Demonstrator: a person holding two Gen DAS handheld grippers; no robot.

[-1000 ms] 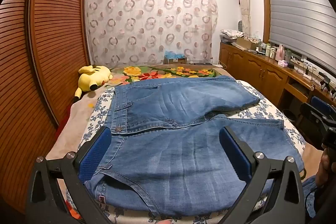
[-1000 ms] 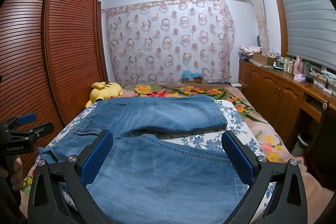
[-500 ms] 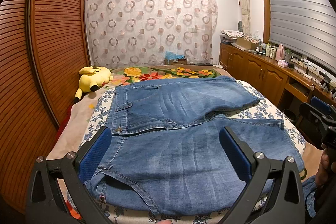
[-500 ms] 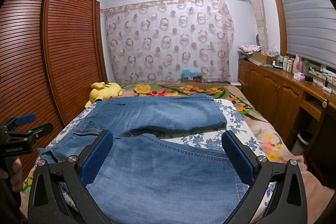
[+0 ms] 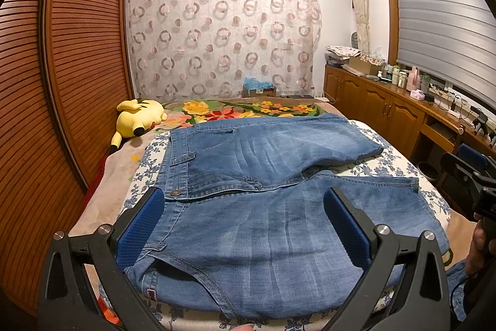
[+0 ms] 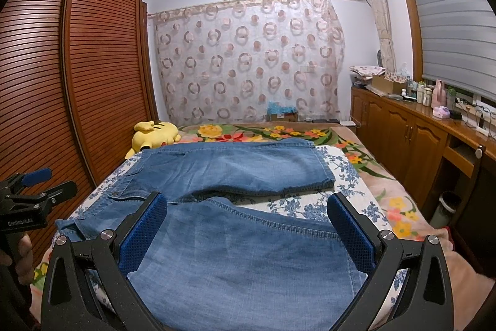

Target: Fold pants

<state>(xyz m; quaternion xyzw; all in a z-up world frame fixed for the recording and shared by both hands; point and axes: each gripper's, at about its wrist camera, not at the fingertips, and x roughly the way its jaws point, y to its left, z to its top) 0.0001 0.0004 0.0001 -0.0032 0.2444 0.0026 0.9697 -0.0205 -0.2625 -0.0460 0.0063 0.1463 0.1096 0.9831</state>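
Observation:
Blue denim pants (image 5: 254, 207) lie spread flat on the bed, waistband to the left and both legs running right; they also show in the right wrist view (image 6: 241, 250). My left gripper (image 5: 243, 222) is open and empty, hovering above the near leg by the waistband. My right gripper (image 6: 246, 228) is open and empty, above the near leg's hem end. The right gripper shows at the right edge of the left wrist view (image 5: 471, 176); the left gripper shows at the left edge of the right wrist view (image 6: 31, 191).
The bed (image 5: 400, 166) has a blue floral sheet and a flowered blanket (image 5: 248, 109). A yellow plush toy (image 5: 139, 117) lies at the far left. A slatted wardrobe (image 5: 71, 82) stands left; wooden cabinets (image 5: 387, 110) with bottles stand right.

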